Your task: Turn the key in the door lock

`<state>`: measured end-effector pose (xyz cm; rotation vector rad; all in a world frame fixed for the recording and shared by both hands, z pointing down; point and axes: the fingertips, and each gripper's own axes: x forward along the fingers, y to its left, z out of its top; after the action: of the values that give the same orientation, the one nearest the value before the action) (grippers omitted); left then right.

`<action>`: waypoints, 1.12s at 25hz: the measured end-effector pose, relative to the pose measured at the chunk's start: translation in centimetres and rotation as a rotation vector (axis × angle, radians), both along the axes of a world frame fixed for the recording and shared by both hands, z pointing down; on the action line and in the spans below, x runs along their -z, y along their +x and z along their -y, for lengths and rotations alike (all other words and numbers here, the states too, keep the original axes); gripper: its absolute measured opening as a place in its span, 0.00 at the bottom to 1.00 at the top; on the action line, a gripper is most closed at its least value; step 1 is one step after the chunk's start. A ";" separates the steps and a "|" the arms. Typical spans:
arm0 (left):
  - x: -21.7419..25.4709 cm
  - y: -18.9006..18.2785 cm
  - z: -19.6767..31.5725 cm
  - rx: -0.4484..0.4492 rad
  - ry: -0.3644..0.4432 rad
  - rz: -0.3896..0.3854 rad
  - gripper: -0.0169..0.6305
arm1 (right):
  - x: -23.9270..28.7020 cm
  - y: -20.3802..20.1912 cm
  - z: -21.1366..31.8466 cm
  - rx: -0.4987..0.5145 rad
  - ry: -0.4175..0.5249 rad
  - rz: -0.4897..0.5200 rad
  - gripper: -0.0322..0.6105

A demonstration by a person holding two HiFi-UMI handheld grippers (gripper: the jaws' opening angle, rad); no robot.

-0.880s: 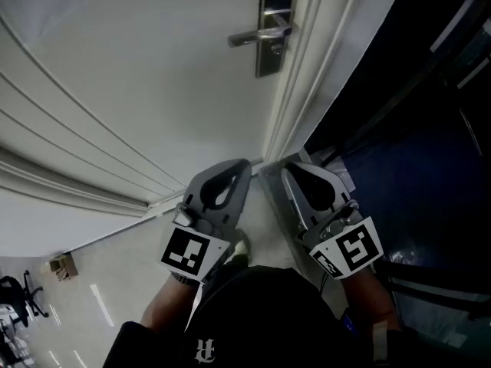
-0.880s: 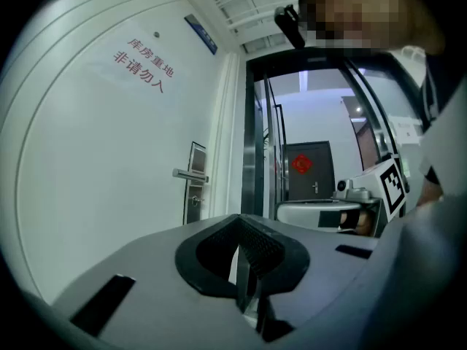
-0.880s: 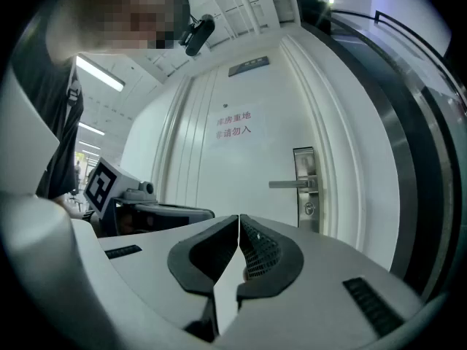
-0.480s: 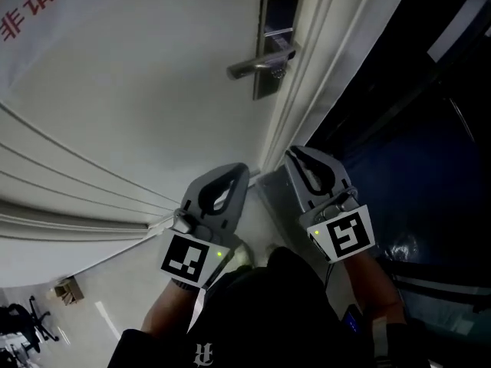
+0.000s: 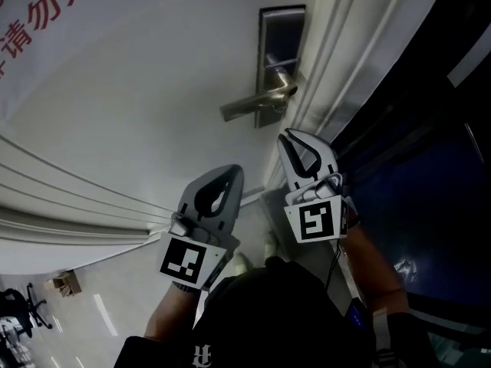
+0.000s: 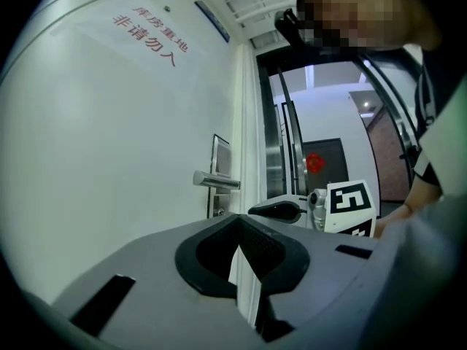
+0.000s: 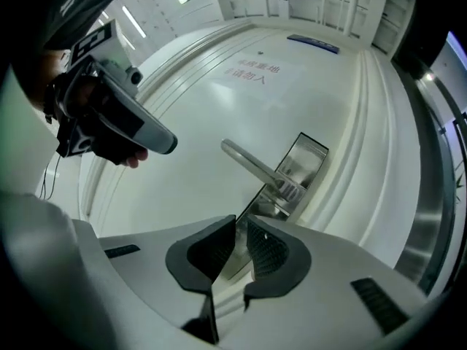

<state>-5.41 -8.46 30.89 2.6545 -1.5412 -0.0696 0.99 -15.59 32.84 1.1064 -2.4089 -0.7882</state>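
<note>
**Both grippers held before the door lock, neither clamped on anything**

Head view: a white door fills the upper left, with red characters near its top left corner. At the door's right edge sits the metal lock plate, upright. The lever handle juts leftward from its lower part. The door frame runs just right of the plate. The right gripper points up at the plate's lower end, just below the handle and not touching it. The left gripper sits lower and further left, before the bare door and well clear of the lock. Each shows its marker cube, left and right.

Left gripper view: the left gripper has its jaw tips together with nothing between them. Beyond them are the handle, the plate and the right gripper near the door's edge.

Right gripper view: the right gripper has its jaws a narrow slit apart and empty, aimed at the plate. A small ribbed part shows under the handle, where the handle joins the plate. I cannot tell whether it is the key. The left gripper is off to the left.
</note>
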 end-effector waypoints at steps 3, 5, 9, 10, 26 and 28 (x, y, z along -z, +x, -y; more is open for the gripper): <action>0.3 0.6 1.3 0.022 0.001 0.001 0.04 | 0.3 -0.3 1.4 0.023 0.081 -0.064 0.13; 0.2 1.1 2.0 0.025 -0.002 0.001 0.04 | 0.2 -0.3 2.3 0.026 0.143 -0.135 0.15; 0.0 1.8 2.9 0.026 -0.007 0.006 0.04 | -0.5 -0.3 3.7 0.015 0.287 -0.304 0.18; 0.0 1.8 3.0 0.026 -0.008 0.006 0.04 | -0.6 -0.4 4.0 0.012 0.322 -0.345 0.18; -1.1 0.9 3.2 0.030 -0.032 -0.009 0.04 | -0.6 -1.2 7.1 -0.141 0.277 -0.234 0.09; -1.1 0.9 3.1 0.027 -0.029 -0.006 0.04 | -0.5 -1.1 7.2 -0.144 0.163 -0.107 0.08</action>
<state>-4.50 -11.57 31.96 2.6091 -1.5639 -0.0565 -0.12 -22.79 33.30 1.2500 -2.1810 -0.9818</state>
